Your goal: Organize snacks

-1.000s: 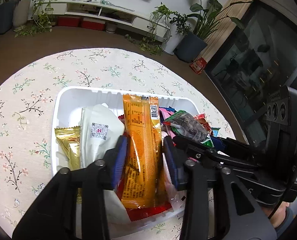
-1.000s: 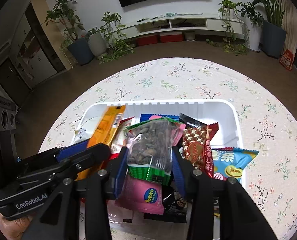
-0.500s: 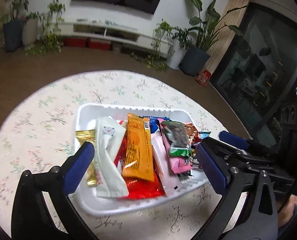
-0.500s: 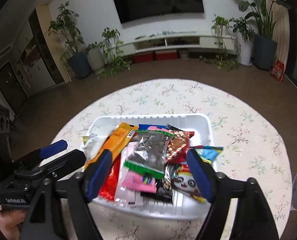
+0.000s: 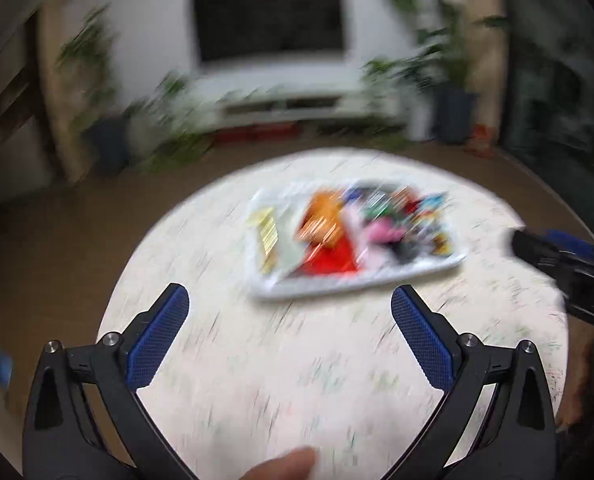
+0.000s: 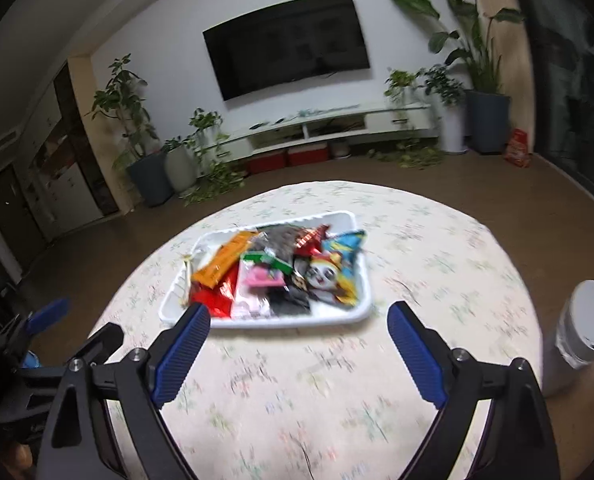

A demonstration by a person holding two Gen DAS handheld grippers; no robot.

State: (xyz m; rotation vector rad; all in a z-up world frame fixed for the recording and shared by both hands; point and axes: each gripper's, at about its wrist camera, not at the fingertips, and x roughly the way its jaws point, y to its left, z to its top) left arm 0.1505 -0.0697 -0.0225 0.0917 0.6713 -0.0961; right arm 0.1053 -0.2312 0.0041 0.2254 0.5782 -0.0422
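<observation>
The snacks (image 6: 281, 272) lie heaped in a white tray (image 6: 265, 322) on the round table (image 6: 437, 264), straight ahead of both pairs of tongs and well apart from them, with bare flowered cloth between. From the right tongs (image 6: 299, 330) the tray sits dead ahead and a little to the left of the midline; its long axis runs across the view, its near rim facing the tips. From the left tongs (image 5: 289, 312) the same tray (image 5: 357, 280) lies ahead and to the right, badly smeared by blur, so single packets cannot be told apart there. The orange packet (image 6: 223, 258) lies lengthwise away from the tongs, on the left part of the pile. The right tongs look the nearer and more squarely lined up, so any further reach would fall to them more easily. Both pairs stand wide apart and hold nothing. With every packet inside the tray, the sorting looks about finished. A white cylinder (image 6: 577, 332) stands at the table's edge, right of the right tongs.
</observation>
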